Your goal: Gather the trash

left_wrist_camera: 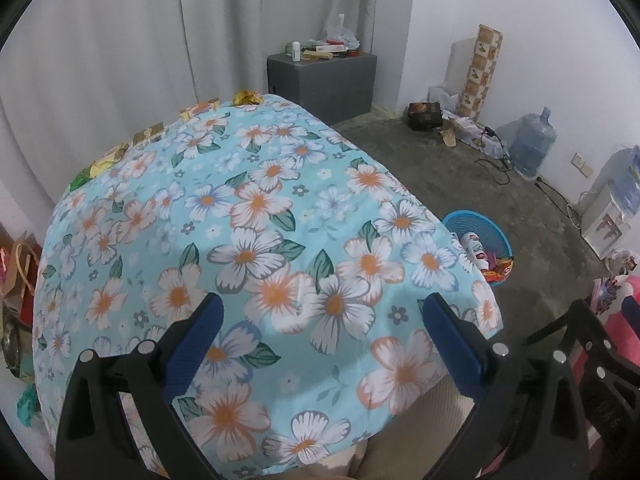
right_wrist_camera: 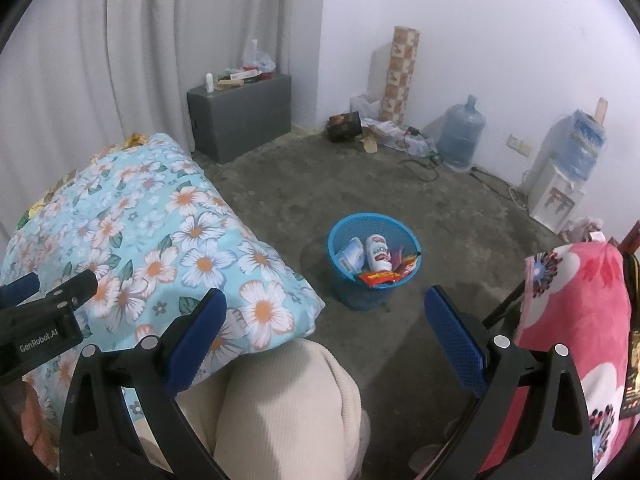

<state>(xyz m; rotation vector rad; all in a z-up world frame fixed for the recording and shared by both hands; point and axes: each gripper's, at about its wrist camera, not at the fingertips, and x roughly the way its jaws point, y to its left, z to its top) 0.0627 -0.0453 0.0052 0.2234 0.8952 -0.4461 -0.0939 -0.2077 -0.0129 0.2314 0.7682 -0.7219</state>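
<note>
The left gripper (left_wrist_camera: 320, 340) hung over the near end of the table (left_wrist_camera: 256, 208), its blue fingers (left_wrist_camera: 192, 348) spread wide with nothing between them. The right gripper (right_wrist_camera: 324, 340) was just off the table's near corner, fingers likewise wide apart and empty, above a cream-clad knee (right_wrist_camera: 280, 392) that sat under the table's edge. A pink floral blanket (right_wrist_camera: 576, 320) hung right of that knee, well clear of the table.

Beyond the table's right side, on the concrete floor (right_wrist_camera: 400, 184), stood a blue basket (right_wrist_camera: 374, 224) already holding a white can (right_wrist_camera: 378, 254), a pale packet (right_wrist_camera: 350, 256) and red wrappers (right_wrist_camera: 380, 278).

Along the table's far edge lay more trash in a row: a green wrapper (left_wrist_camera: 80, 179), yellow wrappers (left_wrist_camera: 107, 162), small boxes (left_wrist_camera: 149, 133) and a crumpled gold wrapper (left_wrist_camera: 247, 97).

Past the table, a grey cabinet (left_wrist_camera: 324, 80) stood by the curtain (left_wrist_camera: 120, 40), and a water jug (right_wrist_camera: 460, 136) stood against the wall.
</note>
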